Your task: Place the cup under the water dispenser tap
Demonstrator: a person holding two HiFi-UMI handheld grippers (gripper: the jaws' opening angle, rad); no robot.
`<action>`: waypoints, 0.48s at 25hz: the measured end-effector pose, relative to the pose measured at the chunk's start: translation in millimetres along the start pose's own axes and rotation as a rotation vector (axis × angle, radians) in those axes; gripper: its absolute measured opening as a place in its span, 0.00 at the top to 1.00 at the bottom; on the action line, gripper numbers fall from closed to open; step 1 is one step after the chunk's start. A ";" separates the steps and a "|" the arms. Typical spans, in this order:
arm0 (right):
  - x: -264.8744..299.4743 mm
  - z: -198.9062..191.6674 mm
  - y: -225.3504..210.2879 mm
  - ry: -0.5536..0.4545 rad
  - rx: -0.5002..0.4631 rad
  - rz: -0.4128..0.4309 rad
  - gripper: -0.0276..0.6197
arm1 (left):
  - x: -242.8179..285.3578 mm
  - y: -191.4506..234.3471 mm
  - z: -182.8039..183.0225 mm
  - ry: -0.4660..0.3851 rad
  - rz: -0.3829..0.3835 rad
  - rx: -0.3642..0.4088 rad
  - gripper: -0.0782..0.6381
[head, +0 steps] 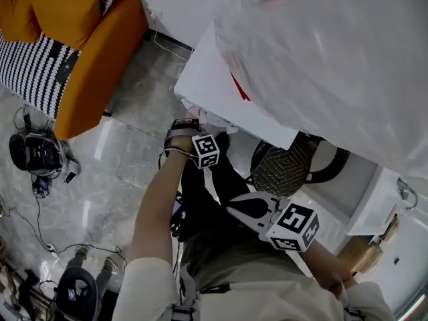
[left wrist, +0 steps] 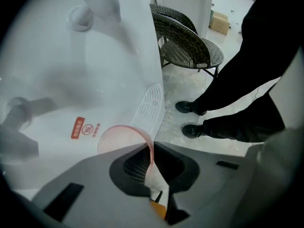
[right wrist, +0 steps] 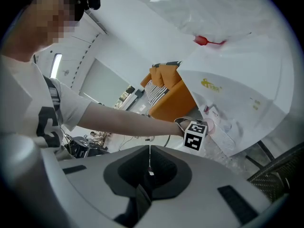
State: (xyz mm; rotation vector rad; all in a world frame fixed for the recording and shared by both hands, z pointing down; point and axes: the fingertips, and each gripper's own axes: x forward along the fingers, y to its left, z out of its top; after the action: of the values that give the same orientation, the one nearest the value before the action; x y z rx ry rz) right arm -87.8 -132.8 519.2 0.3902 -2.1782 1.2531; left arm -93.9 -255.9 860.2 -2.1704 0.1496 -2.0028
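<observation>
My left gripper is shut on the rim of a translucent pink cup and points steeply down along the white water dispenser's front. One tap shows high on that front and another tap at the left. The cup hangs close to the white drip grille. In the head view the left gripper sits against the dispenser. My right gripper is shut on nothing and stays back by the person's body, also seen as the right gripper. The pink cup shows faintly beyond the left gripper's marker cube.
Two wicker chairs stand right of the dispenser, with the person's legs and shoes on the marble floor. A plastic-wrapped bottle tops the dispenser. An orange sofa and cabled devices lie at the left.
</observation>
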 end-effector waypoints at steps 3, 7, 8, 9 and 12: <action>0.8 -2.6 -0.8 0.004 0.003 -0.007 0.91 | 0.3 2.3 1.9 -0.011 0.007 0.004 0.79; 2.0 -3.8 -1.8 0.005 0.007 -0.009 0.91 | 0.5 7.1 5.3 -0.023 0.017 0.022 0.79; 2.4 -3.7 -2.4 0.005 0.008 -0.008 0.91 | 1.2 9.2 6.0 -0.023 0.026 0.028 0.79; 2.5 -3.9 -2.8 0.005 0.009 -0.007 0.91 | 2.0 10.9 6.2 -0.022 0.036 0.035 0.79; 1.6 -5.6 -3.3 0.008 0.011 -0.010 0.91 | 4.3 13.6 3.8 -0.013 0.056 0.042 0.79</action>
State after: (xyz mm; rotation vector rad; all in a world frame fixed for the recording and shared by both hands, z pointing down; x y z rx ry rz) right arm -85.5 -129.7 524.6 0.3996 -2.1613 1.2602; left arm -89.1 -269.7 861.5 -2.1288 0.1624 -1.9441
